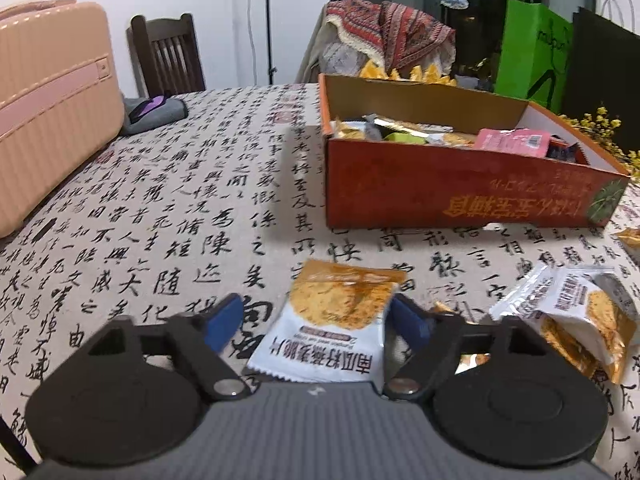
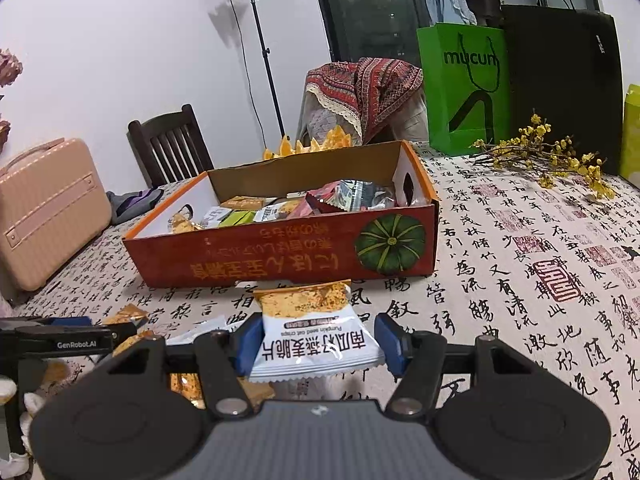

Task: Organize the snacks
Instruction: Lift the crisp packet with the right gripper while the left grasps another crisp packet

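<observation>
**Both claws at oat-crisp packets, box ahead**

L gripper (image 1: 318, 322): fingers spread wide, blue pads either side of an oat-crisp packet (image 1: 340, 320) lying flat on the calligraphy tablecloth (image 1: 160, 220). Packet sits btwn the tips, nearer the R pad, which is right at its edge; clear gap to the L pad. Not pinched. More packets (image 1: 576, 316) lie in a loose heap just to the R of the claw. Orange snack box (image 1: 460, 196) stands ahead and to the R, well apart from the claw, w/ assorted packets inside.

R gripper (image 2: 320, 340): a second oat-crisp packet (image 2: 312, 328) is btwn its blue pads, L pad pressed against the packet edge, R pad just beside the other edge; can't tell for sure if it's clamped. Snack box (image 2: 280, 256) sits directly ahead, near the packet's far end, open top, full of mixed snacks. L gripper body (image 2: 60, 340) shows at the L edge, above scattered packets.

Beyond: pink case (image 1: 48, 112), green bag (image 2: 464, 88), yellow flower sprig (image 2: 548, 152).
</observation>
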Tool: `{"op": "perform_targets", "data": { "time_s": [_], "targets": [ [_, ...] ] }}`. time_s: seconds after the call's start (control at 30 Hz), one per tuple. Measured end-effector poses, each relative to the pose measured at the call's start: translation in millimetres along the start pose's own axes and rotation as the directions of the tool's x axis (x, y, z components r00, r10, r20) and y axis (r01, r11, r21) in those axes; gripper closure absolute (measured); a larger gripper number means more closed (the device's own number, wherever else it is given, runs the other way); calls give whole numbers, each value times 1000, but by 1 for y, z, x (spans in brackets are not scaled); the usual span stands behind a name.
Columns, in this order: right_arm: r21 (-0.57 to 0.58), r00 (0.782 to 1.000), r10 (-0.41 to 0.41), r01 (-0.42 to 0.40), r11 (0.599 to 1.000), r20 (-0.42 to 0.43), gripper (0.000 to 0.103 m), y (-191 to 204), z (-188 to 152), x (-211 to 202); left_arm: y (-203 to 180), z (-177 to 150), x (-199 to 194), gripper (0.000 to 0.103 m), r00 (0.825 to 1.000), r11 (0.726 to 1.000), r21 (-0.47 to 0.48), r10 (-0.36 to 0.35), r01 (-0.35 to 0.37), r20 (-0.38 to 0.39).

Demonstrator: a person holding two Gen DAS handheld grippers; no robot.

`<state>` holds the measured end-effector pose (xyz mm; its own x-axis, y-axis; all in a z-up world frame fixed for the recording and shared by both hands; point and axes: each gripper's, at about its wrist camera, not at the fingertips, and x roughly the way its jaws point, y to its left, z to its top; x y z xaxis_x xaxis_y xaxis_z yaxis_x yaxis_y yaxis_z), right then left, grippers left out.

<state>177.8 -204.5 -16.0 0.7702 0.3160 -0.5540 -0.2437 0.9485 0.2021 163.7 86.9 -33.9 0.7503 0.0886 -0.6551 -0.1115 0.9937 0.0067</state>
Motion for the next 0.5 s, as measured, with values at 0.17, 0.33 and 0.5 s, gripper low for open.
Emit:
{"op": "perform_targets", "data": {
  "time_s": [0.17,0.33,0.5],
  "targets": [
    [5,1000,8,-8,1000,-1,44,-2,-2,-2,-2,0,-3,48,999,1000,8,-26,26,19],
    [16,1000,15,-15,1000,3,44,-3,-4,-3,-4,-2,-7,51,999,1000,9,-23,23,32],
    [16,1000,27,-27,1000,12,44,-4,-3,-7,-3,-4,-17,52,998,1000,-3,-17,17,60]
  ]
}}
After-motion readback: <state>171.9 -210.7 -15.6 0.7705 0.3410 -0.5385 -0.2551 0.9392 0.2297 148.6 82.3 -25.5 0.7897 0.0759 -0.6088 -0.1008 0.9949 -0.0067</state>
